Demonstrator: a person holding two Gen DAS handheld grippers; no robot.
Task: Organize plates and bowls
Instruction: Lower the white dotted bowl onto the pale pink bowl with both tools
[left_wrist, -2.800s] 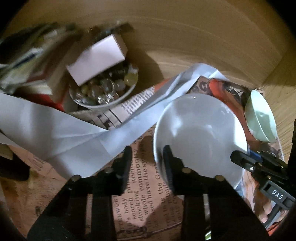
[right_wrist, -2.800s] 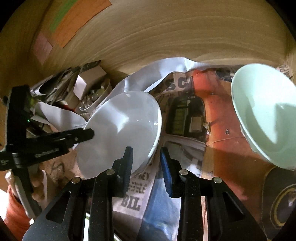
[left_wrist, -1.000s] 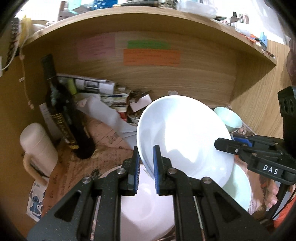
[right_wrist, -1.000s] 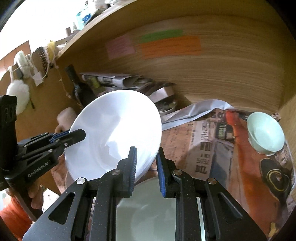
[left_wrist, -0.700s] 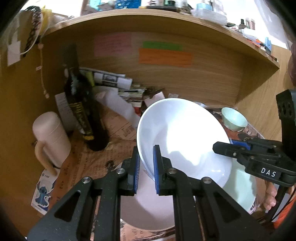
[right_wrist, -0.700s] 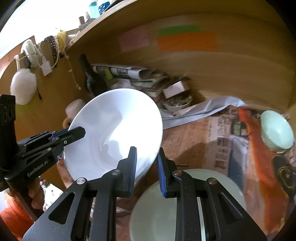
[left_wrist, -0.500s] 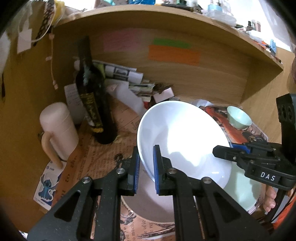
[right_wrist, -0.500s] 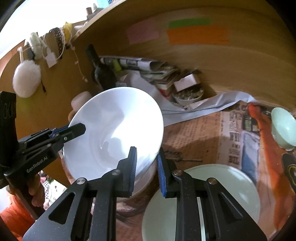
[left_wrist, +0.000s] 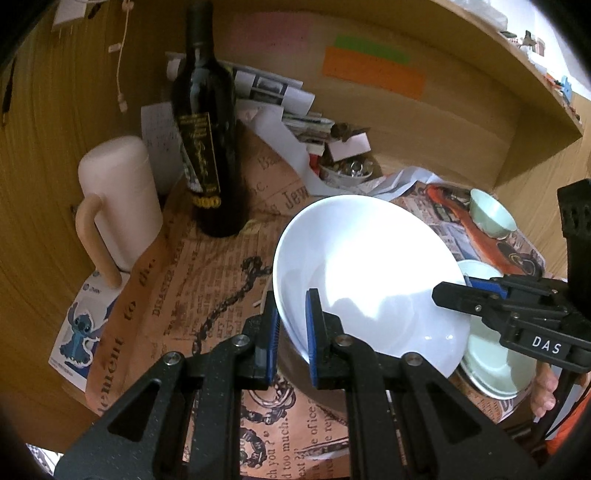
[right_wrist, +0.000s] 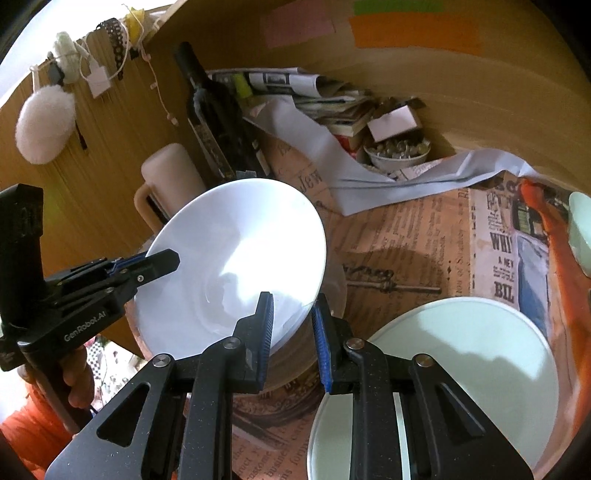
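White bowl (left_wrist: 369, 273) carried out from shelf back, now lowering over stack; left gripper (left_wrist: 291, 332) and right gripper (right_wrist: 291, 332) both clamped on rim. Placement imminent.

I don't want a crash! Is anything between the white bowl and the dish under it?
Nothing visible is. The white bowl hangs just over the dish; the green plate sits off to the side.
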